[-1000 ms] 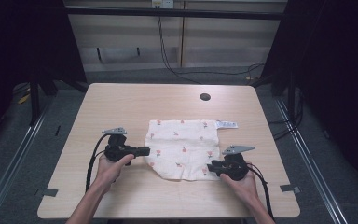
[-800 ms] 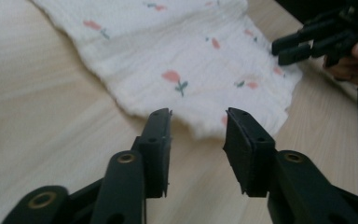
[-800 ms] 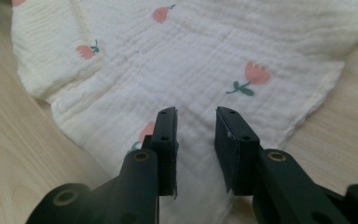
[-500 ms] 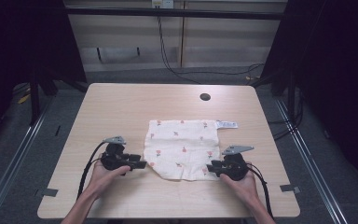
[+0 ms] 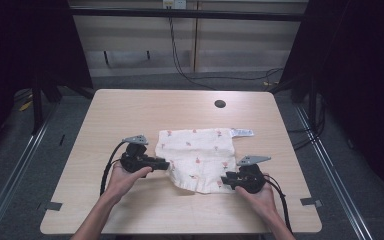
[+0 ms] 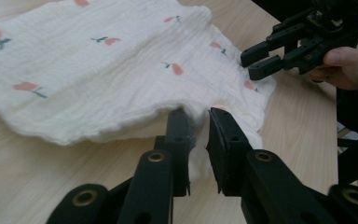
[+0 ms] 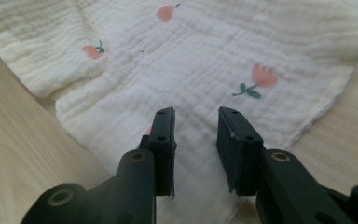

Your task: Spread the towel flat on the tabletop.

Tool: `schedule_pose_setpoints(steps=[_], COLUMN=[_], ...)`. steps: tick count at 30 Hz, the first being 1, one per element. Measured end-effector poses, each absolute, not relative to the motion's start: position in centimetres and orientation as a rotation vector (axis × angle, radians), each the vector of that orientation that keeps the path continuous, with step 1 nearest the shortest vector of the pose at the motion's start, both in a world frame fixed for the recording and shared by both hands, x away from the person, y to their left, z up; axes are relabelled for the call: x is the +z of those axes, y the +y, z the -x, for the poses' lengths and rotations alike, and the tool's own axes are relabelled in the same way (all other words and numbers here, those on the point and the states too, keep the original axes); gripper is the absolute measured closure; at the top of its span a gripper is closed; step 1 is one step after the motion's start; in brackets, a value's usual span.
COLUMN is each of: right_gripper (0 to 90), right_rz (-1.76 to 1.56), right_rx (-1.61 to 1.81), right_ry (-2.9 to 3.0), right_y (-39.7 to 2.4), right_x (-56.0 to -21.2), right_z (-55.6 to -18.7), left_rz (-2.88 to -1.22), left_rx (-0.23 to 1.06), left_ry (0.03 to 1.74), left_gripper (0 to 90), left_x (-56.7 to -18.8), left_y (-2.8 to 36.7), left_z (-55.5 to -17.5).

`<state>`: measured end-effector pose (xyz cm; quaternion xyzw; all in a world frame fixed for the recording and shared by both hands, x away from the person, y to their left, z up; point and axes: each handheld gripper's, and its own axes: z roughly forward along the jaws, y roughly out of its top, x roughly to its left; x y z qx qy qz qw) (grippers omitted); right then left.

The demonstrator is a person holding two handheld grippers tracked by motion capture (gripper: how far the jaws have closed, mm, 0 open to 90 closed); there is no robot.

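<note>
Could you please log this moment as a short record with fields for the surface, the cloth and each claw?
surface: light wooden table
cloth: white cloth with small flower print, folded, lying flat
label: white tag at the cloth's far right corner
left claw: has just been closing, pinching a fold at the cloth's near left edge
right claw: jaws apart, over the cloth's near right corner

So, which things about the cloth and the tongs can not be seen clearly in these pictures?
- Left gripper view: cloth sits between the left tongs; whether the pads pinch it is unclear.
- Right gripper view: the right tongs hide the cloth edge beneath; contact is unclear.
- High view: print on the label is too small to read.
- High view: the cloth's underside is hidden.
</note>
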<state>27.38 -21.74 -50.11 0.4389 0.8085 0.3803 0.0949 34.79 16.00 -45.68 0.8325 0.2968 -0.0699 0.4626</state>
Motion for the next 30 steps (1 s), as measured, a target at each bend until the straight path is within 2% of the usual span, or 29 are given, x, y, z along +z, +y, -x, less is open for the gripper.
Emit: schedule_pose_setpoints(steps=[3, 6, 10, 13, 14, 15, 16, 19, 24, 26, 30], right_gripper=[64.9, 64.0, 64.6, 73.9, 73.9, 77.7, 85.1, 88.8, 88.1, 83.4, 78.4], right_rz=[-1.297, -1.292, -1.307, -1.307, -1.307, -1.303, -1.309, -1.293, -1.300, -1.309, -1.296], right_rx=[1.110, 1.129, 1.139, 1.078, 1.078, 1.063, 1.043, 1.053, 1.052, 1.067, 1.107], right_ry=[2.389, 2.368, 2.352, 2.386, 2.386, 2.390, 2.388, 2.414, 2.430, 2.443, 2.411], right_y=[-21.7, -21.9, -22.0, -21.7, -21.7, -21.6, -21.5, -21.5, -21.7, -21.9, -22.1], right_x=[-49.9, -49.6, -49.3, -50.0, -50.0, -49.9, -49.9, -49.9, -49.8, -49.7, -49.3], right_z=[-27.1, -27.1, -27.1, -27.3, -27.3, -27.4, -27.3, -26.9, -26.3, -26.3, -26.2], left_rz=[-2.027, -2.033, -2.057, -2.155, -2.155, -2.191, -2.215, -2.248, -2.276, -2.279, -2.132], left_rx=[-0.151, -0.102, -0.099, -0.114, -0.114, -0.078, -0.082, -0.033, 0.025, 0.025, 0.003], left_ry=[0.771, 0.839, 0.824, 0.751, 0.751, 0.743, 0.735, 0.742, 0.768, 0.786, 0.751], left_gripper=[73.0, 66.1, 62.4, 65.4, 68.0, 68.0, 70.7, 72.8, 70.7, 67.8, 66.8], left_x=[-45.6, -46.1, -47.3, -48.9, -48.9, -49.0, -49.3, -49.6, -49.3, -49.1, -47.4], left_y=[18.1, 19.1, 18.6, 16.4, 16.4, 15.9, 15.6, 15.8, 16.8, 17.2, 17.8], left_z=[-34.4, -34.1, -33.6, -32.8, -32.8, -32.7, -32.6, -32.4, -31.6, -31.3, -31.1])
